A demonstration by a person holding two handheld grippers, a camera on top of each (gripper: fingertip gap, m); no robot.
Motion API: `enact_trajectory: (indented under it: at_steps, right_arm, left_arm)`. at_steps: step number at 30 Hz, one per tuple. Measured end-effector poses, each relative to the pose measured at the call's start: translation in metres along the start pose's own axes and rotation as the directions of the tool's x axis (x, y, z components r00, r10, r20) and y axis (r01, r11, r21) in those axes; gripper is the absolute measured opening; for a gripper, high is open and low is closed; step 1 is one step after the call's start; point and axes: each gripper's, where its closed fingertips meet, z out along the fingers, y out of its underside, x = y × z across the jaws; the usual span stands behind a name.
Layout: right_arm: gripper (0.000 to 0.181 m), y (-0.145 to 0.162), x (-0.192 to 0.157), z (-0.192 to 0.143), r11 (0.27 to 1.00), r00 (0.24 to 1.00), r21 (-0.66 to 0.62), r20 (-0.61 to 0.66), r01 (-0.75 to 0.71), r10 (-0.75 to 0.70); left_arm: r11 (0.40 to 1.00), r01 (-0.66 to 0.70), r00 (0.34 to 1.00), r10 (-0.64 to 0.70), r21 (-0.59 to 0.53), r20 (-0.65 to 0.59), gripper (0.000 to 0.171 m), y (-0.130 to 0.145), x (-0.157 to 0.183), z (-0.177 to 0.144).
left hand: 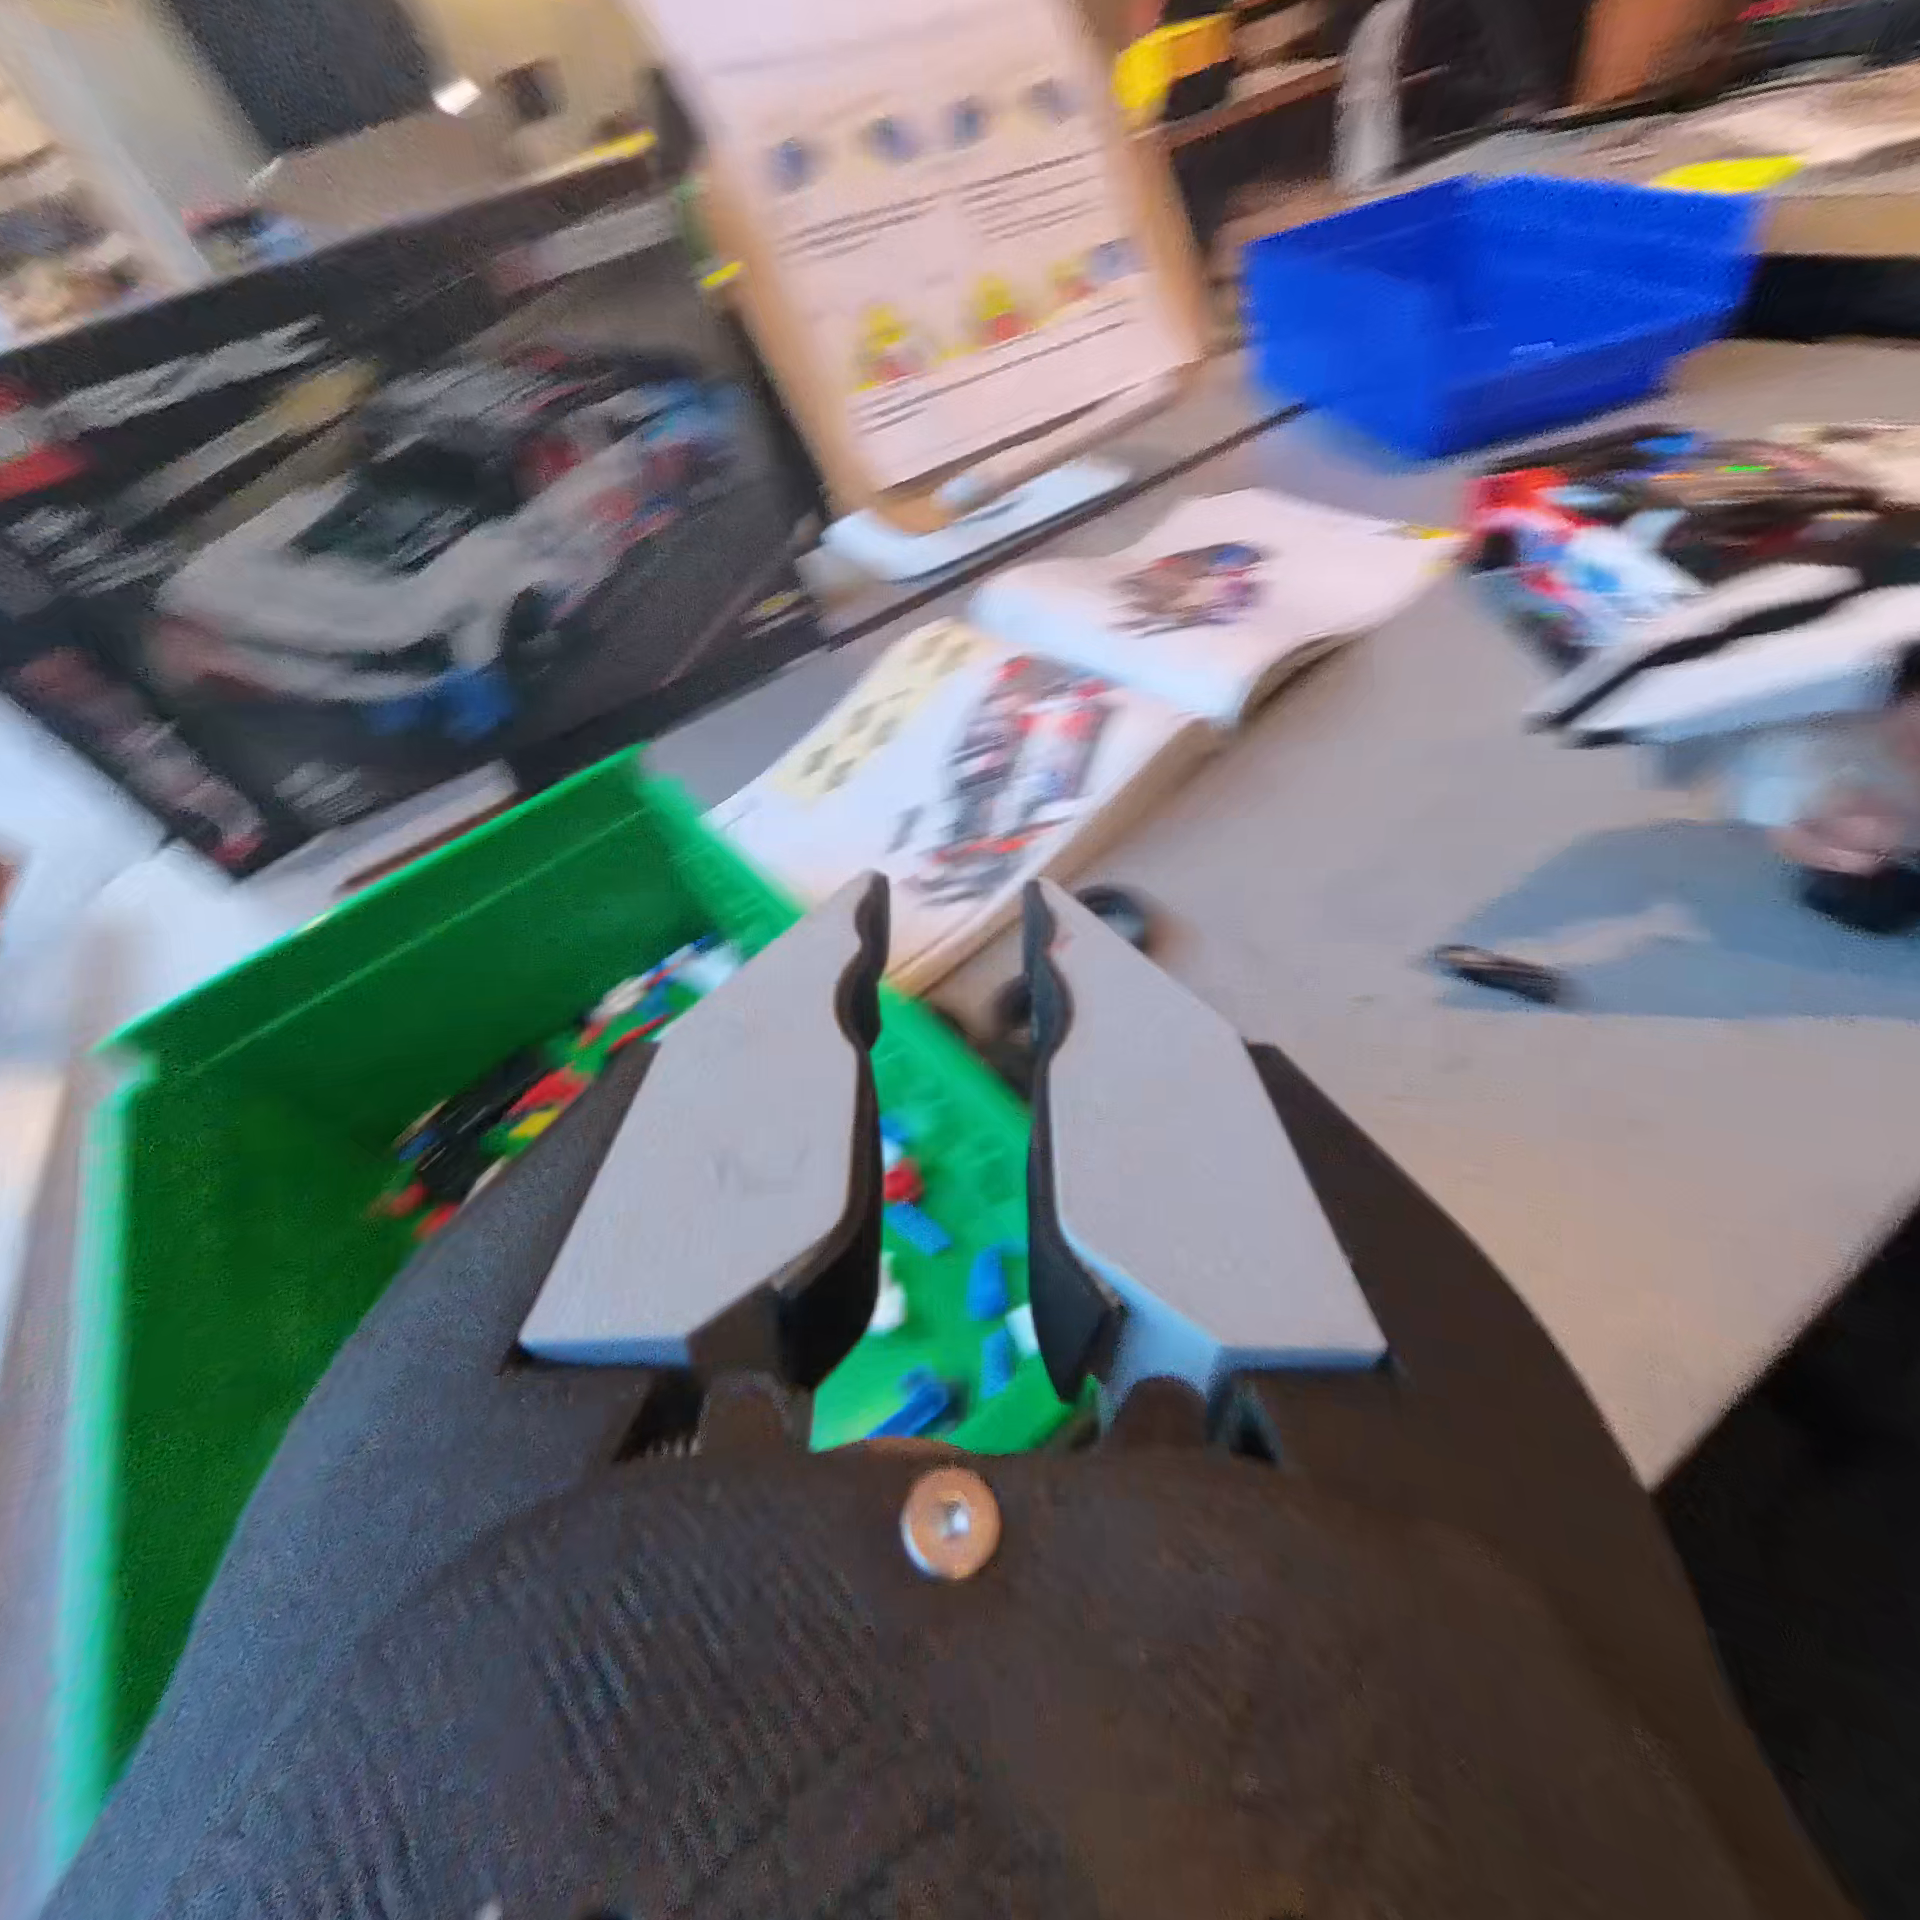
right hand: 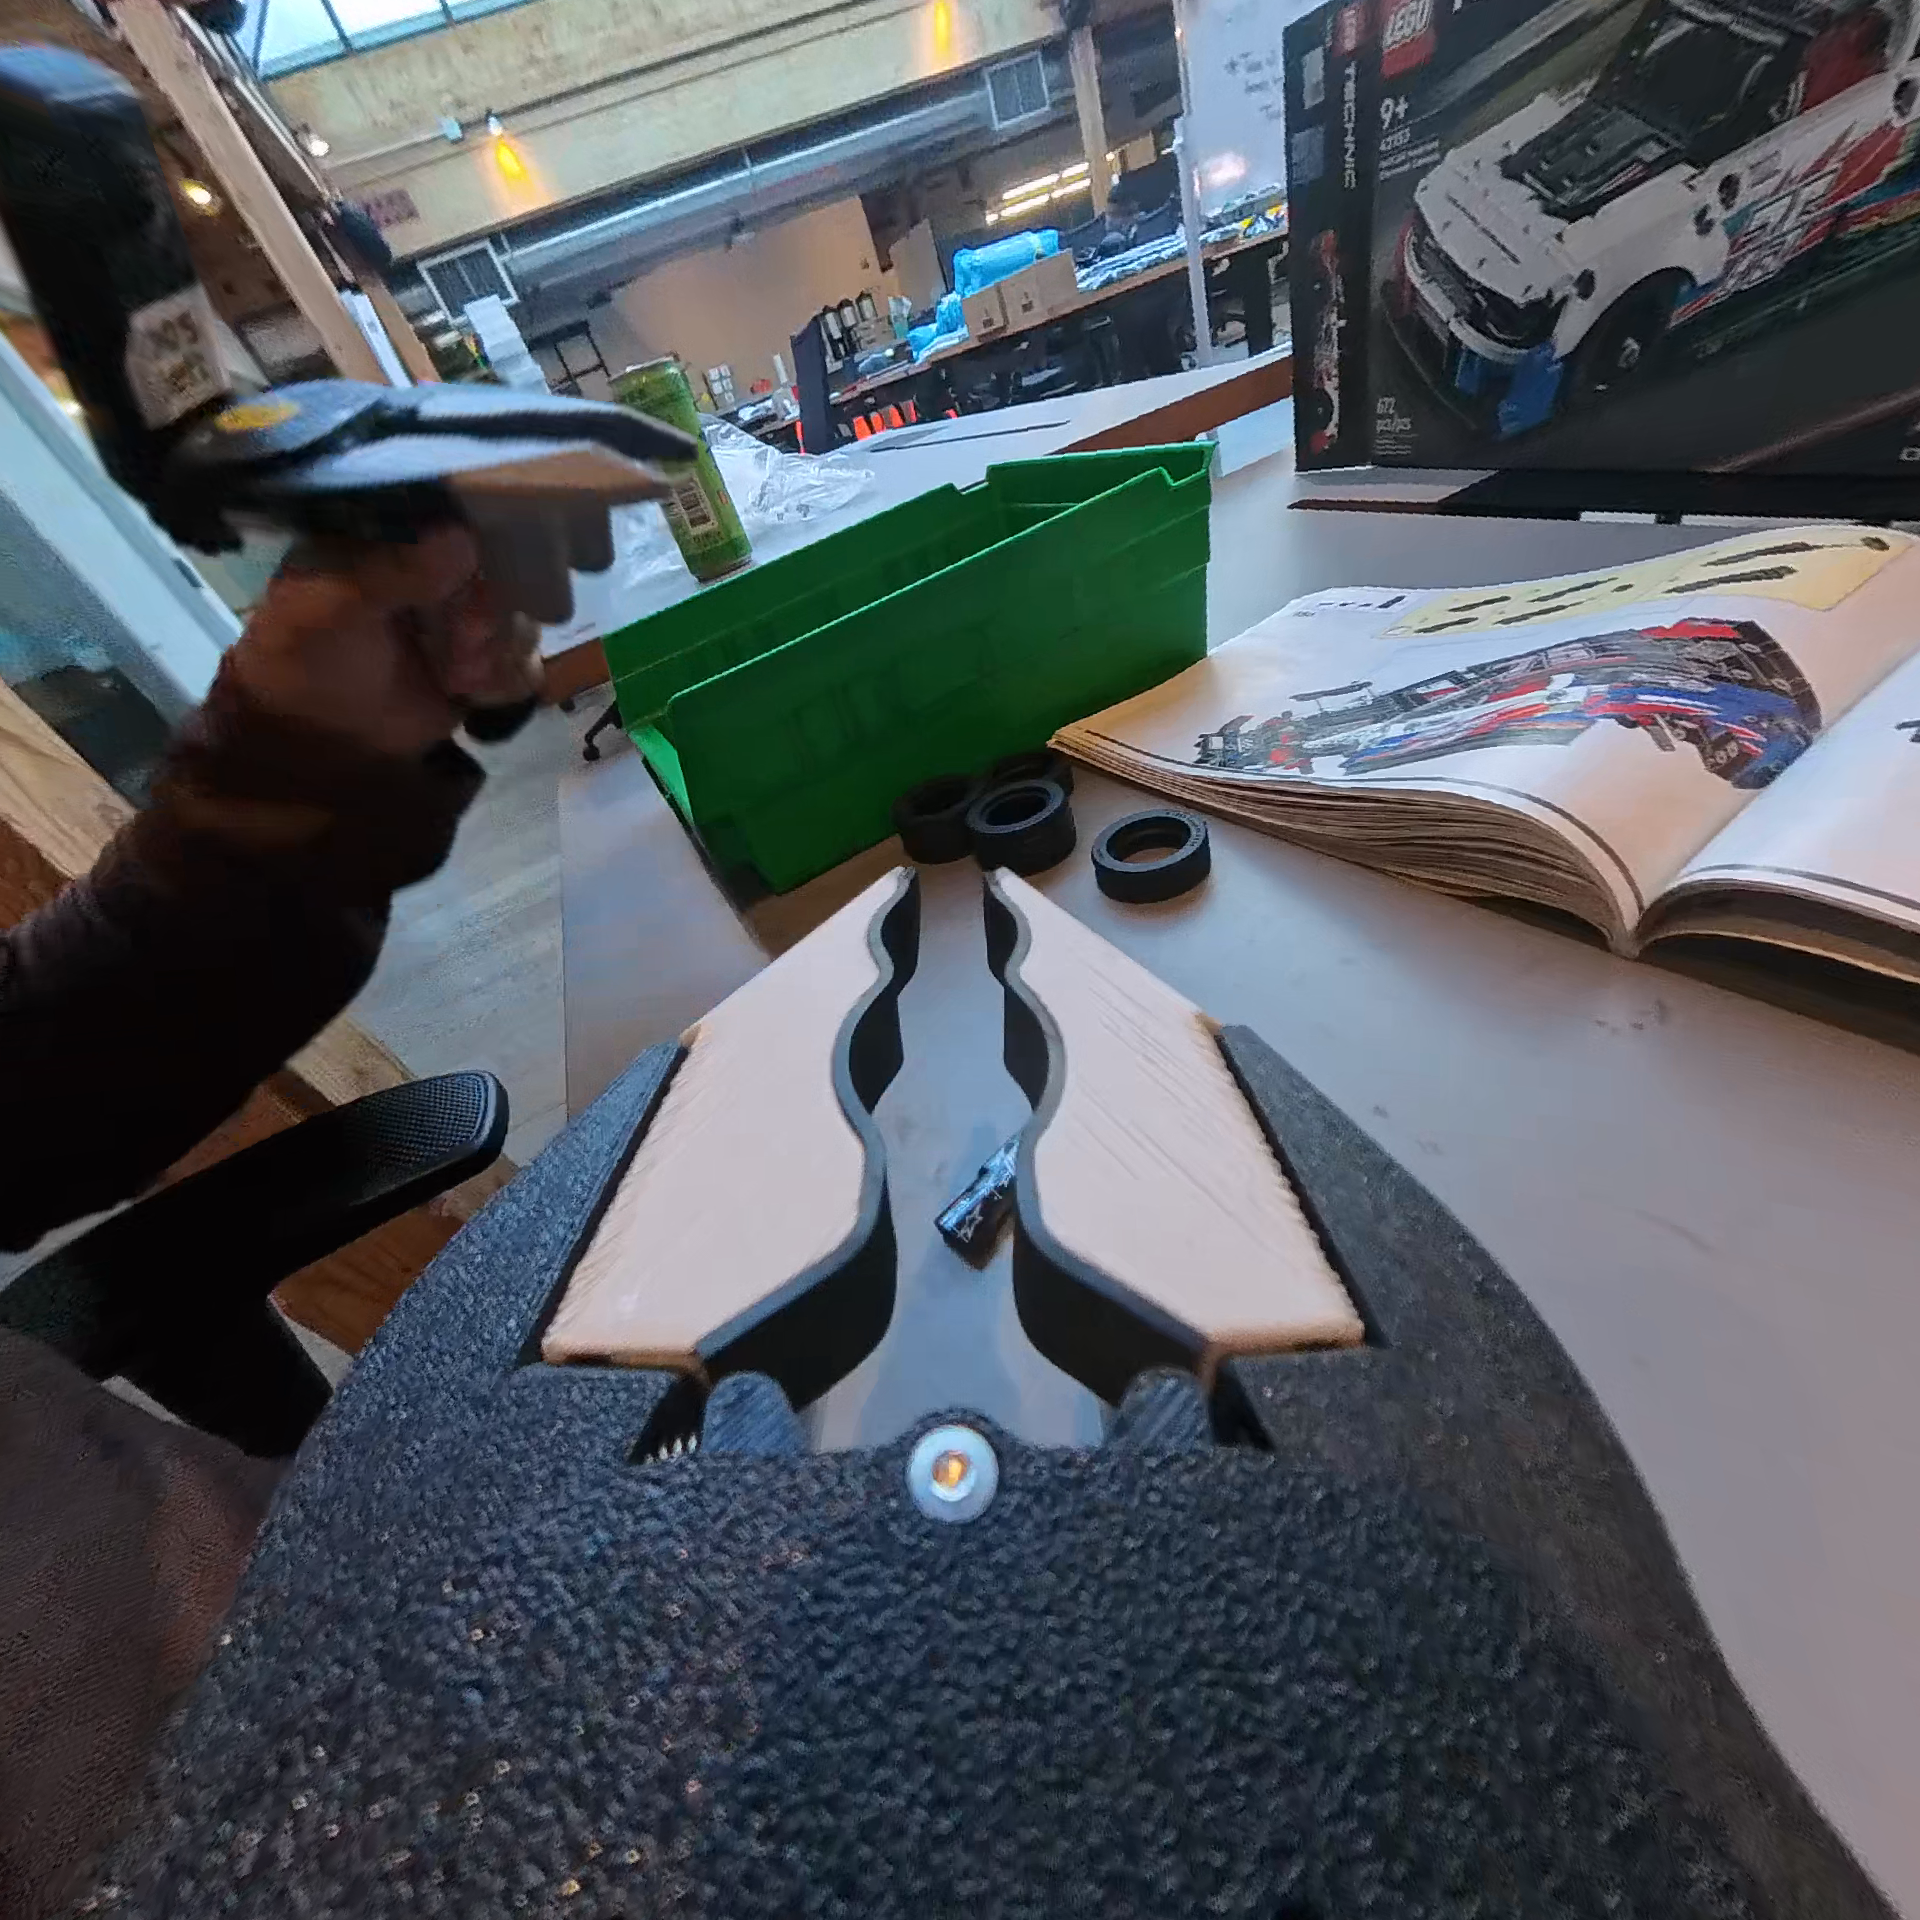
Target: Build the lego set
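Left wrist view: the left gripper (left hand: 954, 914) hangs above the green bin (left hand: 343, 997), its jaws parted by a narrow gap and holding nothing. Loose bricks (left hand: 935, 1236) in blue, red, white and yellow lie on the bin floor, seen between the fingers. The picture is smeared by motion, so single pieces cannot be told apart. Judged step: fetching a part from the bin. To do it well, settle the gripper first, pick one brick lying clear of its neighbours, and close on its flat sides. Beyond the bin, on the grey table (left hand: 1455, 1143), lie the open instruction book (left hand: 997, 769), a small black part (left hand: 1496, 971) and, near the blue bin (left hand: 1496, 301), a partly built model (left hand: 1590, 551). The right gripper (left hand: 1714, 675) shows at the far right.

Right wrist view: the right gripper (right hand: 951, 888) rests low over the table (right hand: 1455, 1195), jaws slightly apart and empty. A short black piece (right hand: 982, 1205) lies on the surface between the fingers, nearer their base; whether it touches the right finger cannot be told. Four black tyres (right hand: 1023, 821) sit just ahead, three clustered against the green bin (right hand: 914, 675), one (right hand: 1151, 854) apart beside the instruction book (right hand: 1507, 758). The set's box (right hand: 1600, 229) stands behind. The left gripper (right hand: 436, 457) is raised at the left, held by a hand (right hand: 384, 655). A green can (right hand: 686, 468) and a chair armrest (right hand: 343, 1164) mark the edge of a large open workshop with long benches.
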Motion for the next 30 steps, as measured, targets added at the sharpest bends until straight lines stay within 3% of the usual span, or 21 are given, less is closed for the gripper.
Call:
enact_trajectory:
  at_steps: [2, 5, 9, 12, 16, 21, 23, 30]
  right_arm:
    - [0.014, 0.002, 0.0, 0.002, 1.0, 1.0, -0.019, -0.012, 0.016, -0.016]
    - [0.015, 0.008, -0.002, 0.007, 0.995, 0.996, -0.063, -0.039, 0.076, -0.079]
    - [0.015, 0.015, -0.006, 0.013, 0.982, 0.987, -0.114, -0.053, 0.147, -0.154]
    - [0.015, 0.018, -0.006, 0.015, 0.978, 0.984, -0.133, -0.056, 0.162, -0.171]
    - [0.015, 0.017, -0.004, 0.014, 0.982, 0.987, -0.128, -0.058, 0.139, -0.148]
    - [0.015, 0.012, 0.0, 0.011, 0.991, 0.993, -0.095, -0.061, 0.097, -0.103]
    - [0.015, 0.011, 0.001, 0.01, 0.992, 0.994, -0.087, -0.06, 0.089, -0.094]
    - [0.015, 0.012, -0.001, 0.011, 0.992, 0.996, -0.096, -0.039, 0.078, -0.082]
  left_arm:
    - [0.991, 0.112, 0.989, -0.103, -0.074, 0.109, 0.031, 0.018, -0.054, -0.011]
    - [0.966, 0.238, 0.956, -0.216, -0.1, 0.197, 0.039, 0.043, -0.103, -0.018]
    - [0.961, 0.248, 0.937, -0.205, -0.125, 0.281, 0.044, 0.057, -0.143, -0.019]
    - [0.948, 0.25, 0.949, -0.2, -0.197, 0.243, 0.048, 0.058, -0.154, 0.002]
    - [0.889, 0.092, 0.996, -0.078, -0.448, 0.05, 0.025, 0.082, -0.154, 0.062]
    - [0.665, -0.216, 0.975, 0.104, -0.715, -0.198, 0.023, 0.141, -0.168, 0.117]
    - [0.599, -0.232, 0.973, 0.136, -0.766, -0.188, 0.024, 0.149, -0.183, 0.125]
    - [0.622, -0.197, 0.979, 0.083, -0.758, -0.186, 0.019, 0.15, -0.18, 0.15]
